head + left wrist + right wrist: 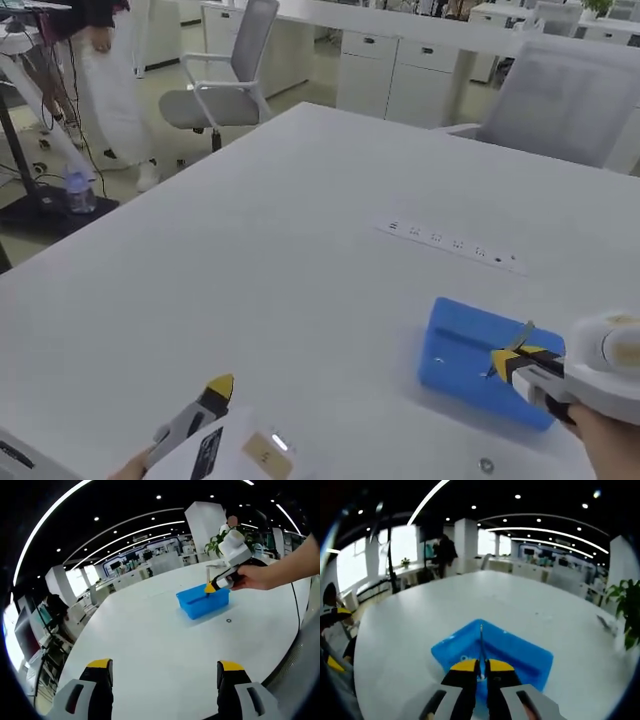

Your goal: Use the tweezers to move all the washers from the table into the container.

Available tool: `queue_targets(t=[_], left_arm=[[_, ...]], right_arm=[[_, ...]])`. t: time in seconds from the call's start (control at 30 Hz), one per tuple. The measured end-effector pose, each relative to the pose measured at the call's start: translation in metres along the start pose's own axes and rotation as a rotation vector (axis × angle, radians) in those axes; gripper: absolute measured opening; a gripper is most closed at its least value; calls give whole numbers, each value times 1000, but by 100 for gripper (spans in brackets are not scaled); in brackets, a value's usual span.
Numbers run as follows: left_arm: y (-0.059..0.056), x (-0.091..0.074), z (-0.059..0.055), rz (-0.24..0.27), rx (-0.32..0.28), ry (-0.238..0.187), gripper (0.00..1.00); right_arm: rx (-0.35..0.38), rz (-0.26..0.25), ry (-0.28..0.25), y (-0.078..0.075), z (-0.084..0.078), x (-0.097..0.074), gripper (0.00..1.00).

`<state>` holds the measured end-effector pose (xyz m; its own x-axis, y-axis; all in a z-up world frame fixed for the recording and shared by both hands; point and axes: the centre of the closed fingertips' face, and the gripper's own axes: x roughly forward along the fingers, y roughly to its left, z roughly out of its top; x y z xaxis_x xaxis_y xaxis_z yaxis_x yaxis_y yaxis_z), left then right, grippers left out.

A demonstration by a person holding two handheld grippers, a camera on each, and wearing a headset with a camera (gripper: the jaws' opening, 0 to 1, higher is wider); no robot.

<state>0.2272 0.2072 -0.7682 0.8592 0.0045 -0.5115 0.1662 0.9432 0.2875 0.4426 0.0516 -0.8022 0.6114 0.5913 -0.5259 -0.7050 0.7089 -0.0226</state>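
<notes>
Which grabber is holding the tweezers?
The right gripper, its fingers pinched shut on the tweezers above the blue container. The left gripper has its fingers wide apart with nothing between them.

A white desk (250, 260) carries a flush socket strip (452, 243) near its far right edge. Beyond its far corner stands a grey office chair (228, 85); off its left edge, a water bottle (80, 192) sits on the floor.

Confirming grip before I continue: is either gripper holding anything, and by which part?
Right gripper is shut on the tweezers at their rear end, tips pointing into the container. Left gripper is open, holding nothing.
</notes>
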Motion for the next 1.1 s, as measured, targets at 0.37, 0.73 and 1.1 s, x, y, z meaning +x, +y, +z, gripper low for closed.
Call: queue_targets(t=[0.37,0.73,1.1], left_arm=[[1,1,-1,5,0,6,87],[1,1,-2,7,2,10,87],[2,0,-1,12,0,6,87]], right_arm=[[-10,-3,38,0,-11,5,3],[30,-12,20,-3,-11,5,3],[127,-12,-71,-7,17,-16,4]])
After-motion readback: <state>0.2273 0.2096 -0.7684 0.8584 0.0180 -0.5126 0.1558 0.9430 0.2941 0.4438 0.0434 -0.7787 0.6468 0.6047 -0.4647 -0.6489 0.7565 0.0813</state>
